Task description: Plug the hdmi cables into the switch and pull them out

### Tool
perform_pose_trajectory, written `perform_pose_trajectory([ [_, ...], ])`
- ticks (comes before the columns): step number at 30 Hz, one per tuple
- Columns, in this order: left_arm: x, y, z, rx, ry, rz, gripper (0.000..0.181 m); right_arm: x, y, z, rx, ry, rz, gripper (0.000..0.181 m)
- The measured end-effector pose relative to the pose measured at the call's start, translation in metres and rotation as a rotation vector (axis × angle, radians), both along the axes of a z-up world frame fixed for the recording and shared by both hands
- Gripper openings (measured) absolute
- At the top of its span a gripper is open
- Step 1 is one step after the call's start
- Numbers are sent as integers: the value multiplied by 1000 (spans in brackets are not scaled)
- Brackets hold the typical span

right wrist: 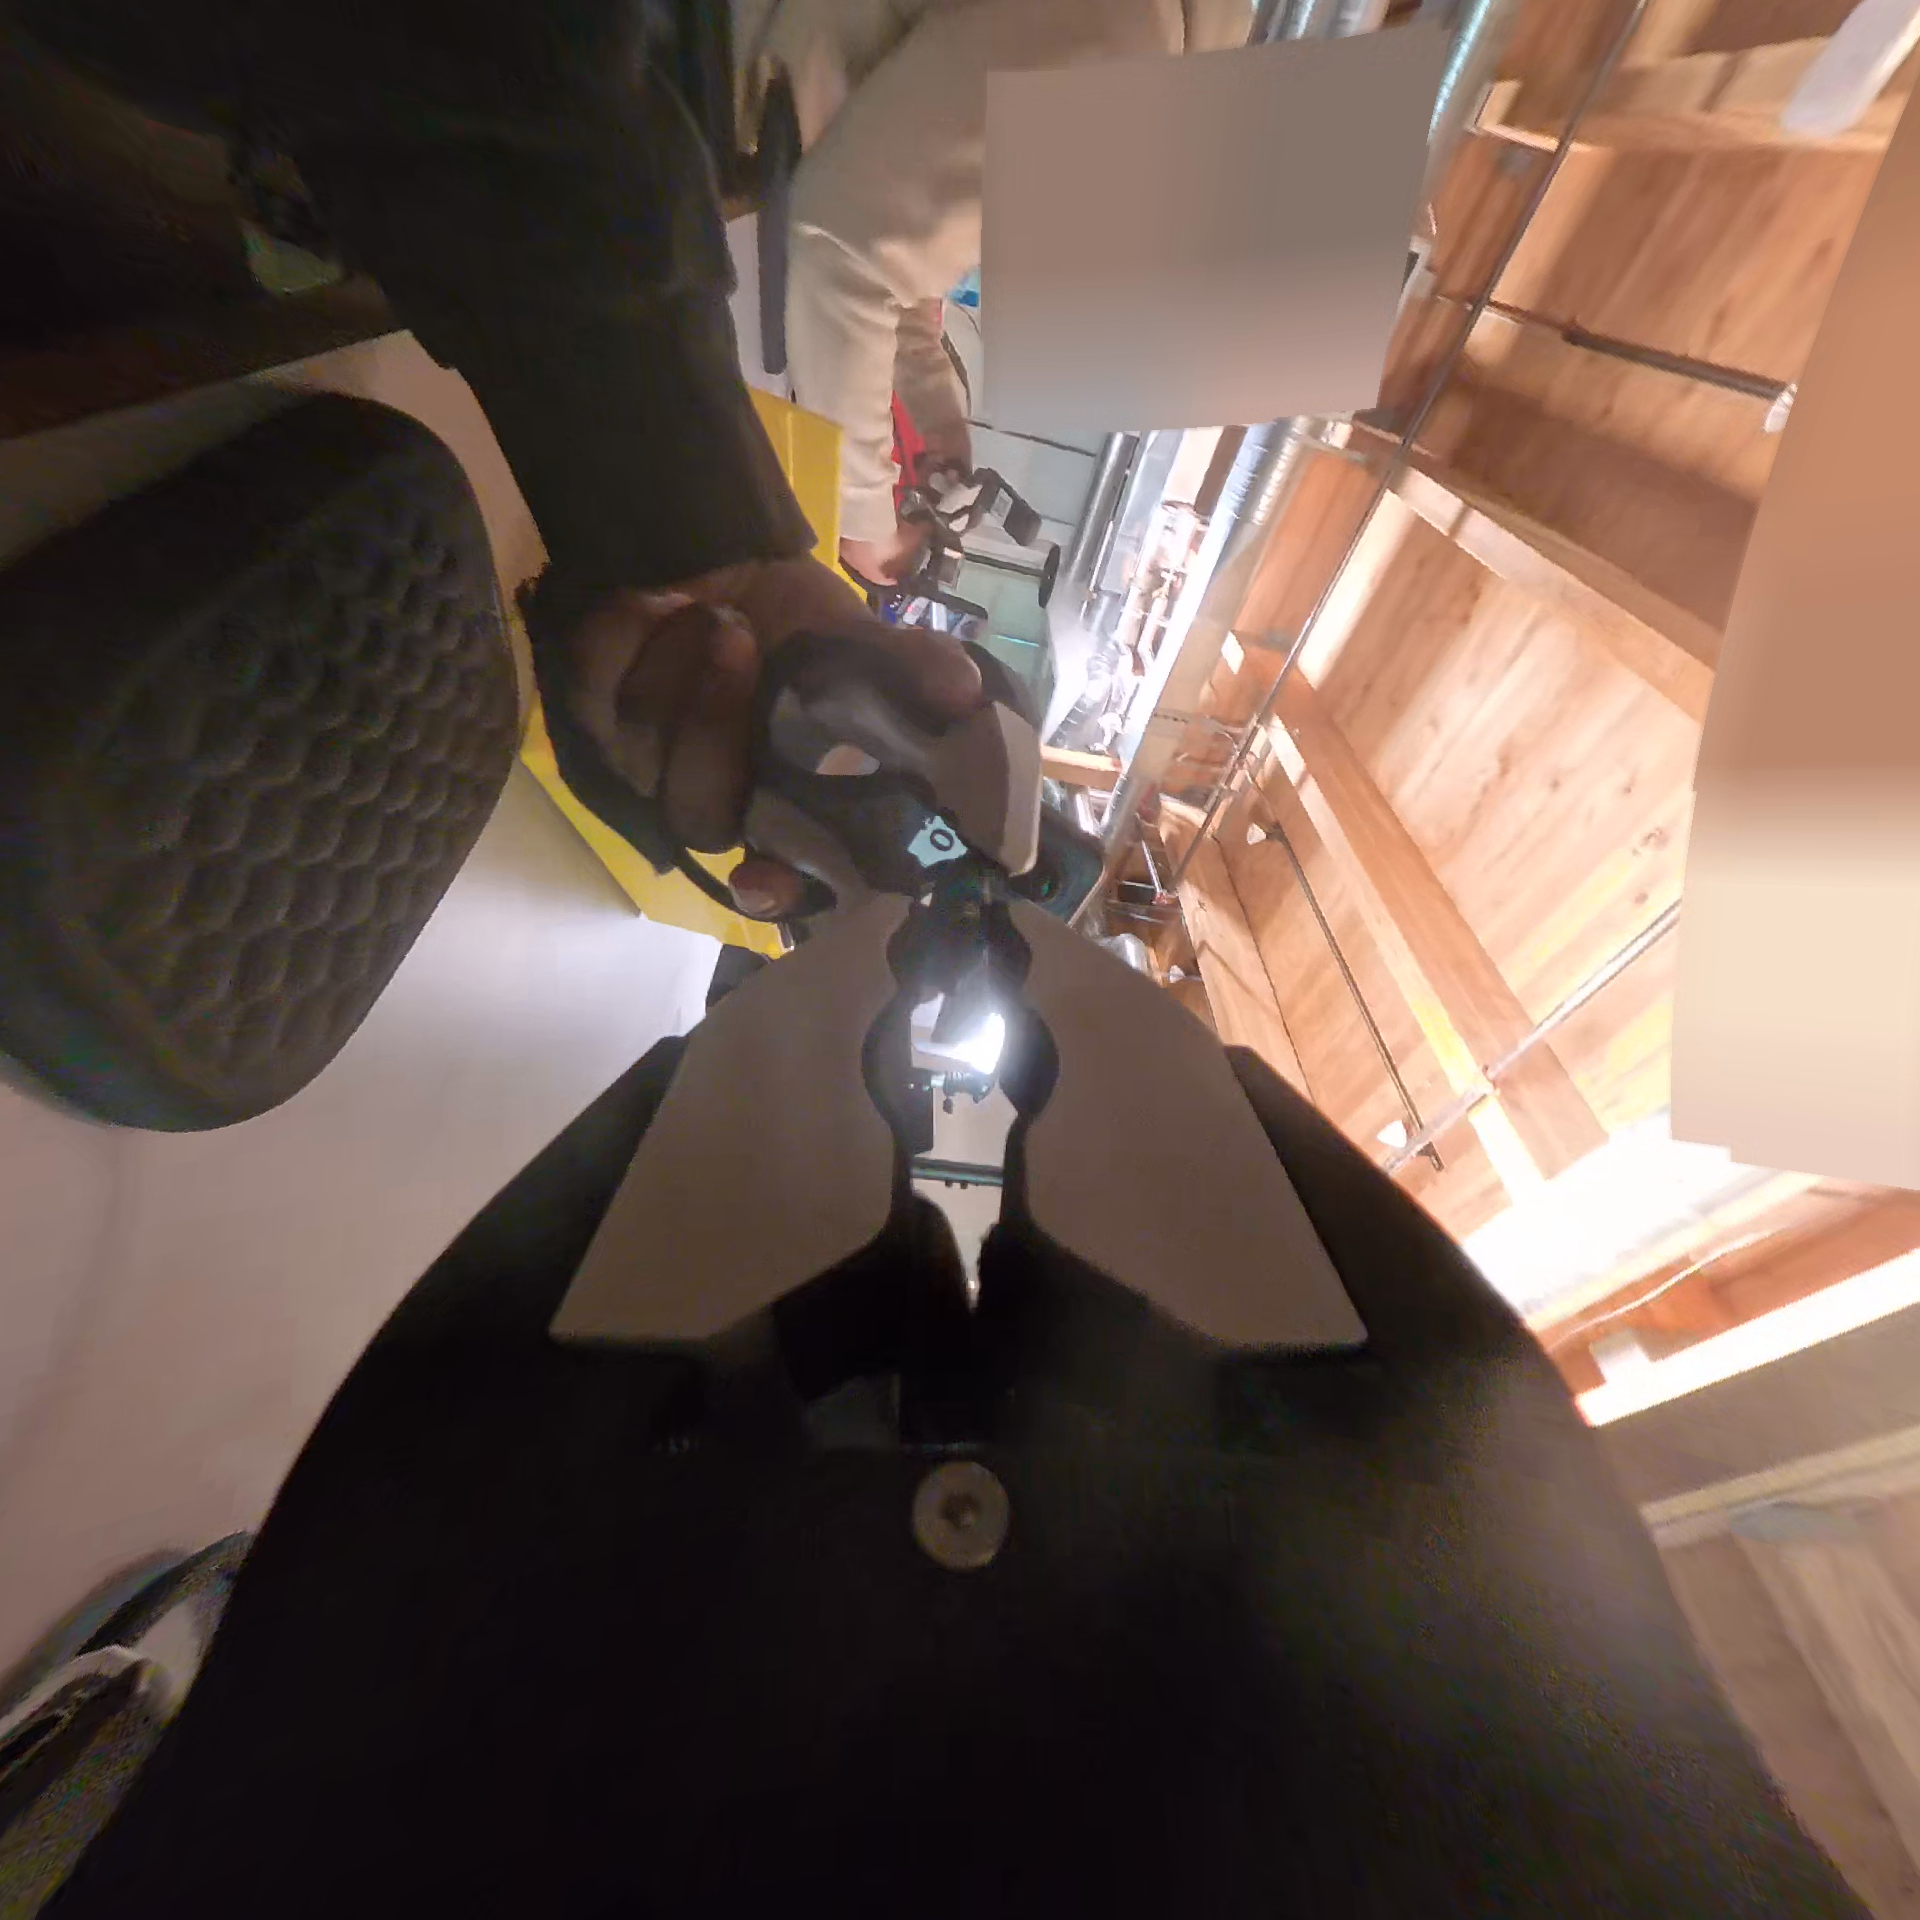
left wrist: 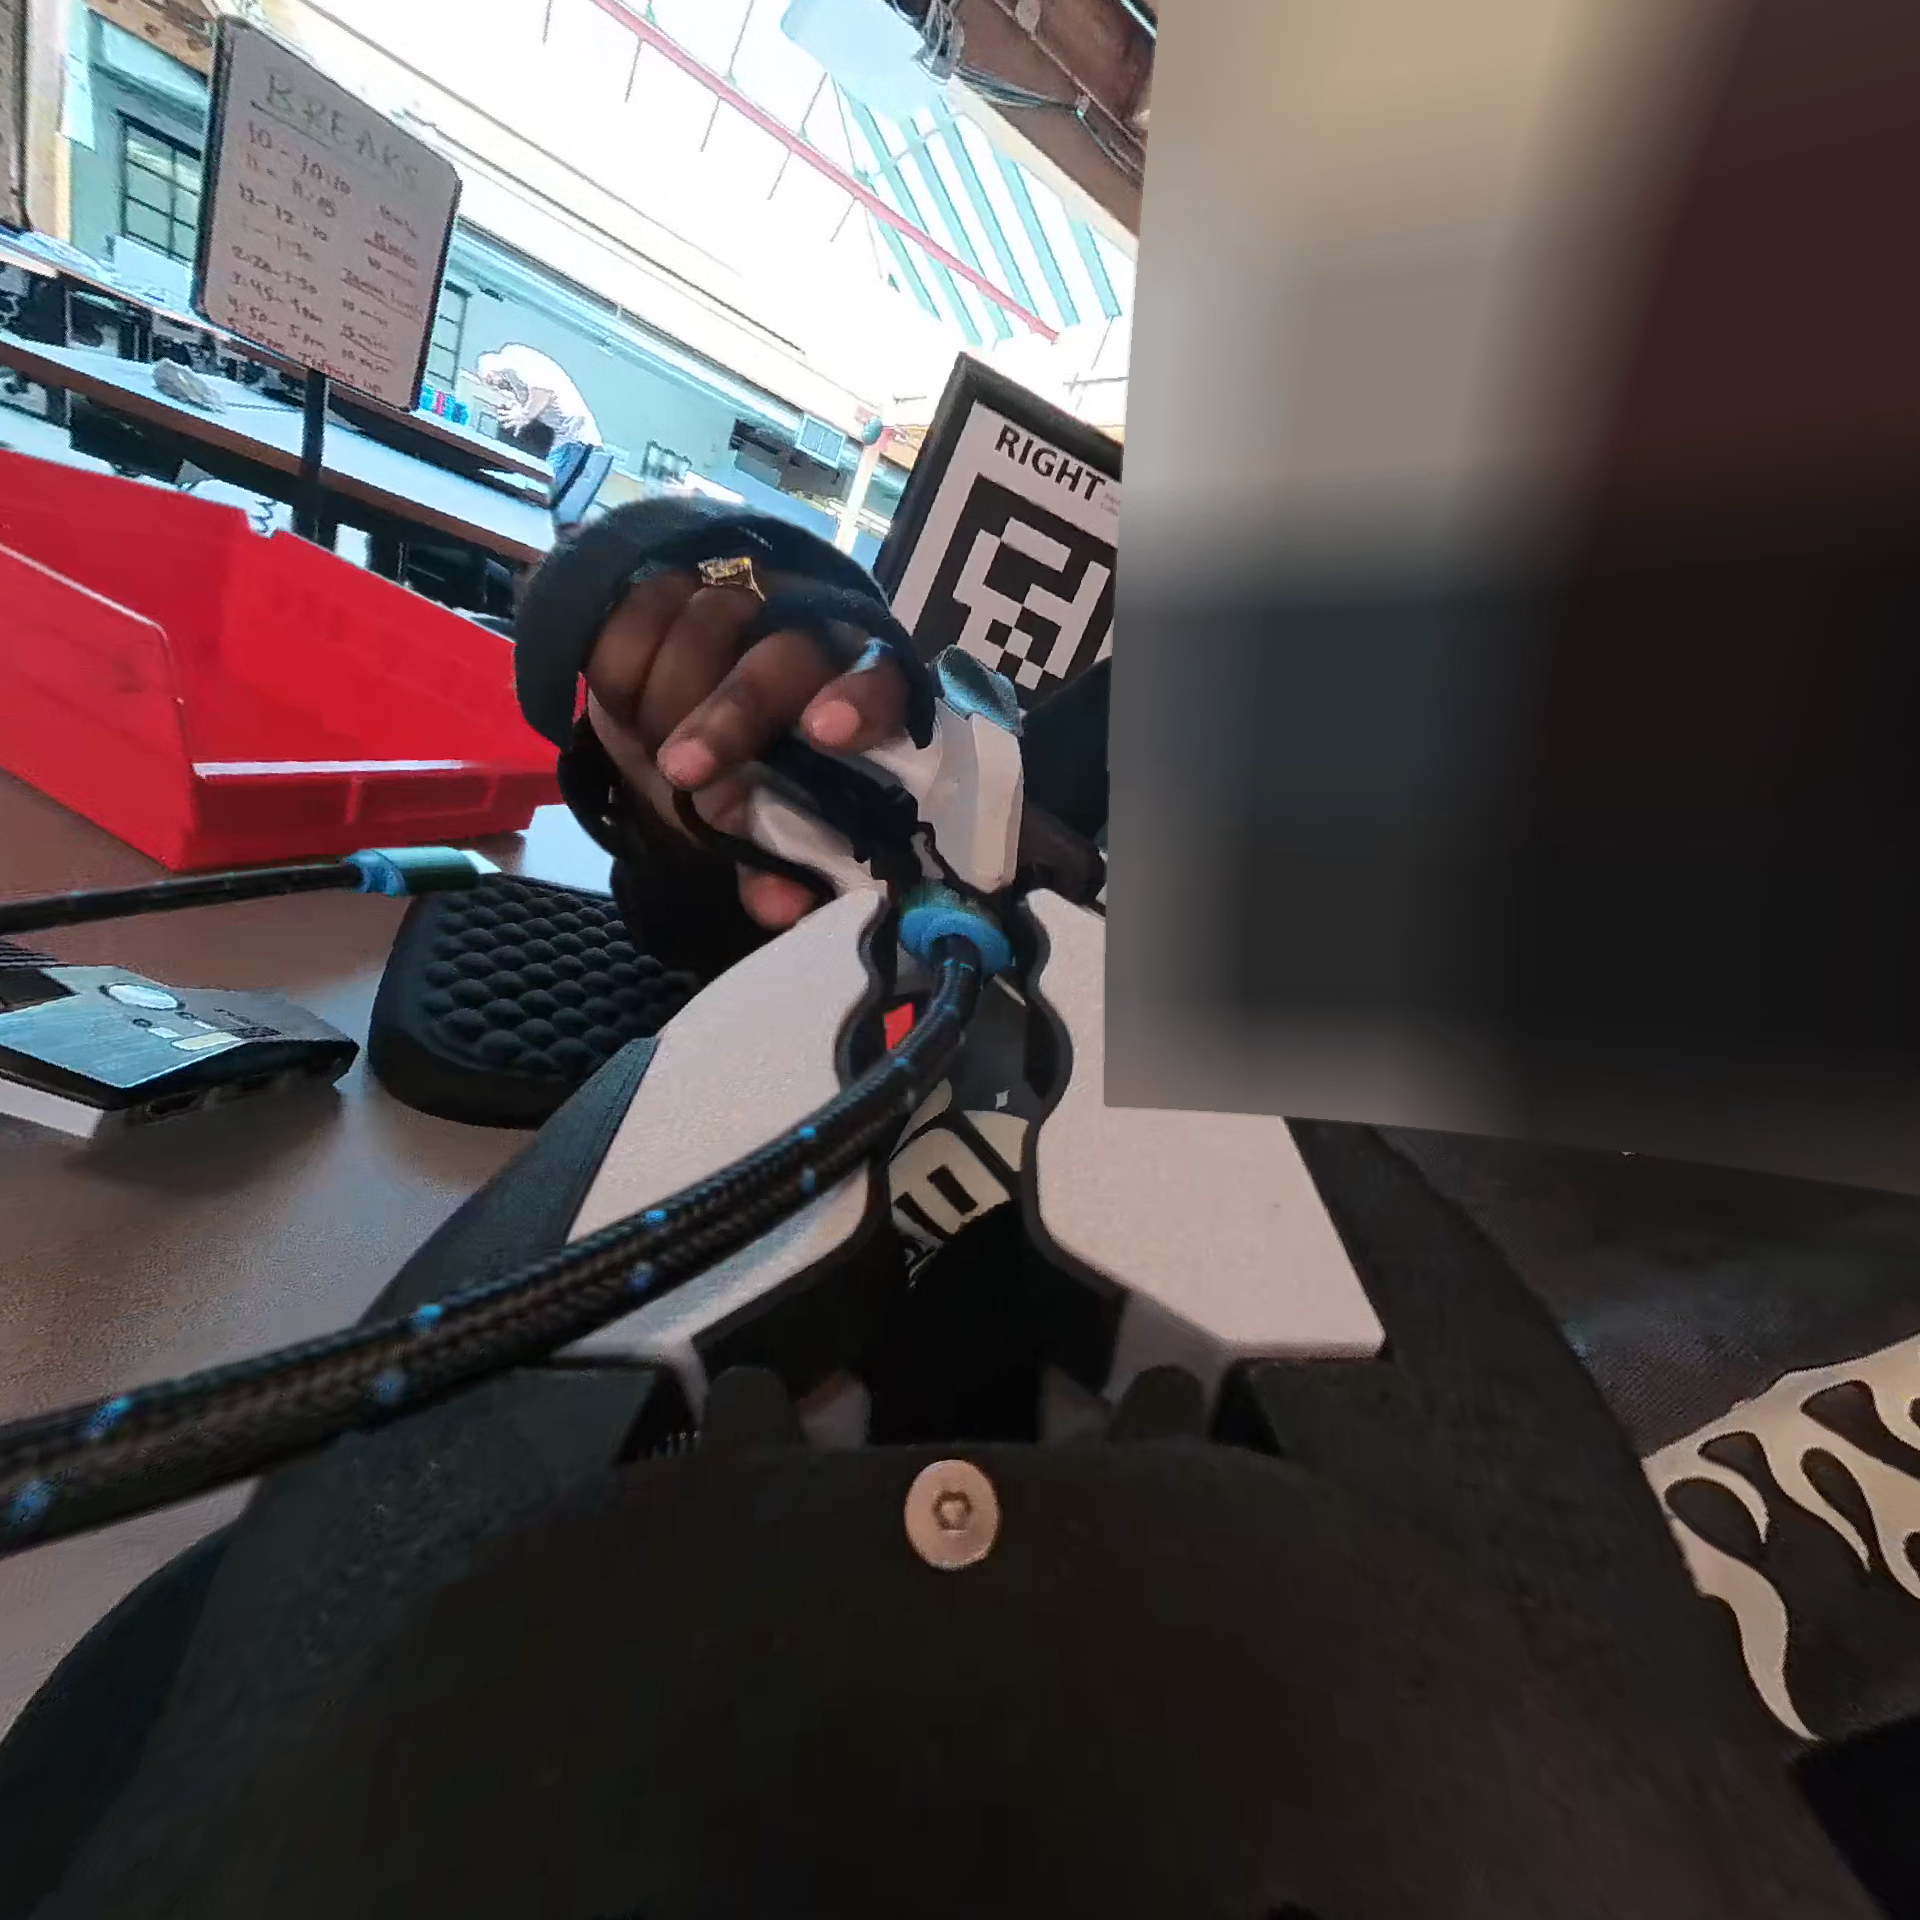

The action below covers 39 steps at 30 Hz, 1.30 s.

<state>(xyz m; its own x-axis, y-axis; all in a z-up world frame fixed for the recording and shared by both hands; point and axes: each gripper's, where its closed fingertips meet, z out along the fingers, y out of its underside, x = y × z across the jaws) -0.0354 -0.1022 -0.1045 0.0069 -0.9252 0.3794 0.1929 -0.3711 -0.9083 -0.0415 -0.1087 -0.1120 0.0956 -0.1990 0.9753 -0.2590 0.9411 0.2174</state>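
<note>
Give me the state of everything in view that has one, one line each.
Left gripper: shut on cable plug, raised off the table.
Right gripper: shut on the same plug, tip to tip with the left.
Held cable: unplugged, plug end pinched between both grippers.
Second cable: unplugged, lying on the table, untouched.
Switch: flat on the table; nothing plugged into the side that shows.
Red bin: contents hidden.

Workshop hall, long worktables (left wrist: 436, 457), red bin (left wrist: 239, 717), timber ceiling (right wrist: 1507, 582)
</note>
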Motion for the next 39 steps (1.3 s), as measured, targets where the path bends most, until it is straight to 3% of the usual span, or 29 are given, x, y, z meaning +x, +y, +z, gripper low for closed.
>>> perform_pose_trajectory([
  [1,1,-1,-1,13,14,4,20,0,0,1,6,-9,6,13],
  [7,4,-1,0,61,31,28,20,2,0,4,12,-55,26,12],
  [18,11,15,11,60,-78,78,20,4,13,10,-6,-7,-34,12],
  [24,13,20,16,160,-100,144,21,4,20,16,-56,-28,-34,11],
  [26,10,27,24,210,-145,218,21,3,33,25,-193,-40,-74,12],
  [28,1,33,33,285,-195,325,21,3,53,36,-407,-70,-123,25],
  [33,-33,64,34,528,-127,803,21,21,114,52,-1140,-213,-210,45],
  [36,-47,77,27,544,-122,948,21,33,136,9,-1534,-481,-333,68],
  [37,-51,80,26,528,-126,975,21,38,138,-14,-1614,-604,-396,79],
  [39,-55,84,24,517,-114,998,21,50,143,-56,-1663,-749,-518,83],
])
